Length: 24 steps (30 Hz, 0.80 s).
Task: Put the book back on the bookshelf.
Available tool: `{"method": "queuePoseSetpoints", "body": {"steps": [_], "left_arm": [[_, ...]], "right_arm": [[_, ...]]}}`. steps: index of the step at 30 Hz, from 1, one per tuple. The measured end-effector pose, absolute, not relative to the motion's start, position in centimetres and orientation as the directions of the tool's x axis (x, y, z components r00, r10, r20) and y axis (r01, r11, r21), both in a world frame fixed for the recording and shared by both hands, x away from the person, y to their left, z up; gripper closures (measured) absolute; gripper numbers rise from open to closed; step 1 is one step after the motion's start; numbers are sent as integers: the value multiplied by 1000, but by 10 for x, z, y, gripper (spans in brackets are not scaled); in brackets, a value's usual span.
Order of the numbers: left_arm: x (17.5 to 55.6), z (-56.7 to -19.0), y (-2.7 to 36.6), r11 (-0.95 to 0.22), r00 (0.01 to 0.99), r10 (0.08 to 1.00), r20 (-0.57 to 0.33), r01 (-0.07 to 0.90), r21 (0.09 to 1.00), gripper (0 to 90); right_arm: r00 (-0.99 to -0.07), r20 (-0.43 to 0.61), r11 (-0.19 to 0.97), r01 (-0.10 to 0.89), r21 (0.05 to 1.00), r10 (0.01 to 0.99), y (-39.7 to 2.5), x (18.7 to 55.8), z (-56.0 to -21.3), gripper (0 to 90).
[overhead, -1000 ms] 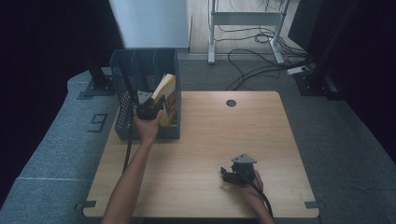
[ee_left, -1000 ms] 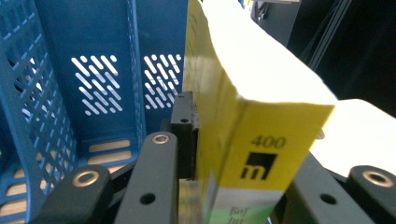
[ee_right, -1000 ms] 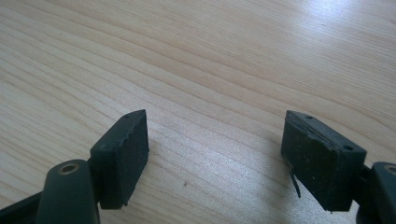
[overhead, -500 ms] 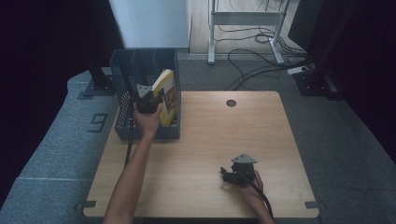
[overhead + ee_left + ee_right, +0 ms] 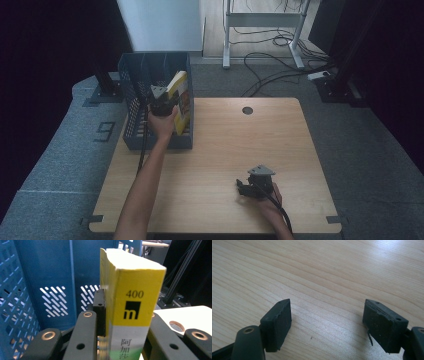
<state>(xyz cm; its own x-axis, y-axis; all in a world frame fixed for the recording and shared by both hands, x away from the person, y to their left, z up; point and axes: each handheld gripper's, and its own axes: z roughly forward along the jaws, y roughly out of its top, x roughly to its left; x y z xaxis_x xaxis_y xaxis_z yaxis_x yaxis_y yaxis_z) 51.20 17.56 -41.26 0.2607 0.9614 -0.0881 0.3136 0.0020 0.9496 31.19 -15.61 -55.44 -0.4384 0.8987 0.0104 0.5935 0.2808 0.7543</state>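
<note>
1. High view: blue crate point(image 5: 131, 131) sits on the wooden table point(image 5: 220, 150) at its far left corner, with upright dividers inside. Left gripper point(image 5: 161, 102) is over the crate's right part, gripping a yellow book point(image 5: 181, 100). Book stands on edge, tilted, top leaning away from the crate's front wall, close to the crate's right wall. Left hand point(image 5: 161, 125) and forearm reach in over the crate's front wall. Right gripper point(image 5: 246, 186) rests low on the table well away from the crate, toward the near right, right hand point(image 5: 267, 197) behind it. Jaw gap there too small to judge from this view. A round hole point(image 5: 247, 110) in the tabletop lies right of the crate near the far edge.

2. Left gripper view: jaws closed on the book point(image 5: 130, 307), one each side of its spine end; spine shows "400", a black square logo, white band with characters below. Crate's slotted blue walls point(image 5: 45, 290) stand behind and left of the book. Table corner point(image 5: 190, 317) shows right of the book, outside the crate.

3. Right gripper view: right gripper point(image 5: 328, 322) jaws wide apart, holding nothing, black pads point(image 5: 277, 322) just above bare table wood point(image 5: 324, 272). Crate isn't seen here.
</note>
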Motion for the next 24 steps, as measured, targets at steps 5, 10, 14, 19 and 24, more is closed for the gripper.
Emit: {"method": "queuePoseSetpoints", "body": {"steps": [5, 10, 14, 19, 24], "left_arm": [[521, -409, 173, 4, 247, 965, -84, 310, 951, 753], [529, -409, 169, 5, 237, 968, -82, 307, 952, 753], [538, -411, 167, 13, 217, 973, -83, 308, 951, 753], [544, -415, 163, 15, 207, 975, -81, 303, 953, 753], [548, -417, 157, 9, 202, 977, -75, 305, 952, 753]], "right_arm": [[-438, 11, 280, 594, 754, 899, -156, 312, -554, 225], [-438, 9, 281, 592, 755, 899, -156, 312, -554, 225], [-438, 11, 280, 594, 754, 899, -156, 312, -554, 224], [-438, 12, 280, 594, 754, 899, -156, 312, -554, 224], [-438, 11, 280, 594, 754, 899, -156, 312, -554, 224]]}}
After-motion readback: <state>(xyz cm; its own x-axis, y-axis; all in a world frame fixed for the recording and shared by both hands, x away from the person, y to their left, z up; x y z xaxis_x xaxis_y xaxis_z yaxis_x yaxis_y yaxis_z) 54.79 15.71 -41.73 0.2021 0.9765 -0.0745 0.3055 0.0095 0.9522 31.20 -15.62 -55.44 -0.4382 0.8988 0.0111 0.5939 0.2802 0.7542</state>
